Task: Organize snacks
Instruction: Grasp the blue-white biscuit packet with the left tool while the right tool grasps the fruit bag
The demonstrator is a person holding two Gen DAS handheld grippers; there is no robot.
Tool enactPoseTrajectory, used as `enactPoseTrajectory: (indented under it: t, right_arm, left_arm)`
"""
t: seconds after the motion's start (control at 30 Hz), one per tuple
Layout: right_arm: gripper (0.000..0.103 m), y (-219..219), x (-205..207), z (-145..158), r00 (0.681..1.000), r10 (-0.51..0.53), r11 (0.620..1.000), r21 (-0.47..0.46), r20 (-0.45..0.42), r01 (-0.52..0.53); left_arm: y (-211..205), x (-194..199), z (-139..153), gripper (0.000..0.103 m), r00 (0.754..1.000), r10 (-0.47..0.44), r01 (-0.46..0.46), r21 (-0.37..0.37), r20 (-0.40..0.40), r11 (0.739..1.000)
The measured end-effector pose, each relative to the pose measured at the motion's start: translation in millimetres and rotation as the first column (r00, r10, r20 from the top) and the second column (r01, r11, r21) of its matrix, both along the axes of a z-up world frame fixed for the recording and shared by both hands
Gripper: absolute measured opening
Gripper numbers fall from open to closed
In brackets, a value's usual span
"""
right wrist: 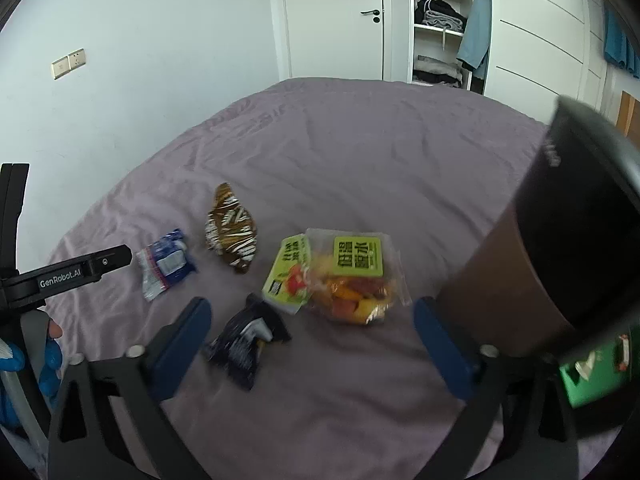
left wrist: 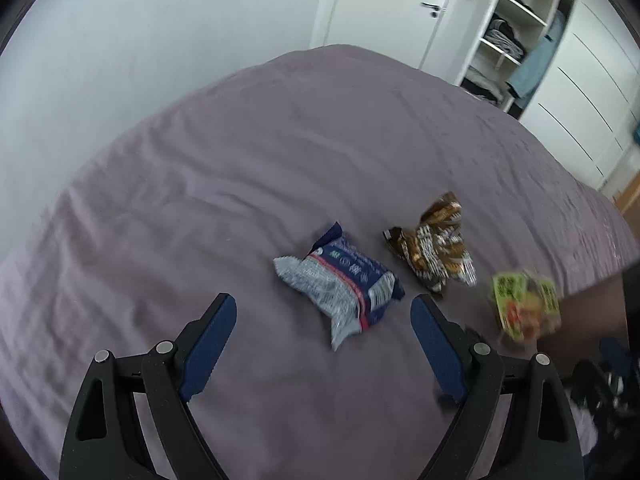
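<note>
right wrist view: brown bin crowds right gripper; both grippers' fingers spread, empty; snacks on bed.

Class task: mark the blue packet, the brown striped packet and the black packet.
blue packet [left wrist: 340, 280], left wrist view, middle of wrapper
brown striped packet [right wrist: 231, 236], right wrist view, middle of wrapper
black packet [right wrist: 244, 344], right wrist view, middle of wrapper
</note>
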State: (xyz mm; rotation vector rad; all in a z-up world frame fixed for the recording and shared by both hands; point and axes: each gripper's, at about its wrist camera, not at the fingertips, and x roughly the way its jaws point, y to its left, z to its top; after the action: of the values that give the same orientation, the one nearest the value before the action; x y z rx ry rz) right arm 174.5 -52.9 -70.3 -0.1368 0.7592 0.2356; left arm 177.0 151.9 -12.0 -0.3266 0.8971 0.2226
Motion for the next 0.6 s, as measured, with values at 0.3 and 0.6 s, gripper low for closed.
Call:
enactPoseTrajectory:
  t: [0.3,0.6]
  right_arm:
    - [0.103,-4.4,47.8,-25.6,1.000,-0.002,1.000,0.001,-0.029,0.002]
    - [0.103,-6.6,70.0,-51.6,0.998,-0.005,1.000,0.001,-0.061,0.005]
  left_arm:
    - [-6.1,40.3,-33.5,0.085,0.994,0.097,-0.100,-0.050,-0.056,0.994]
    - [-5.8,52.9,-54.6,0.085,0.993,0.091,-0.096,-0.062,-0.077,0.993]
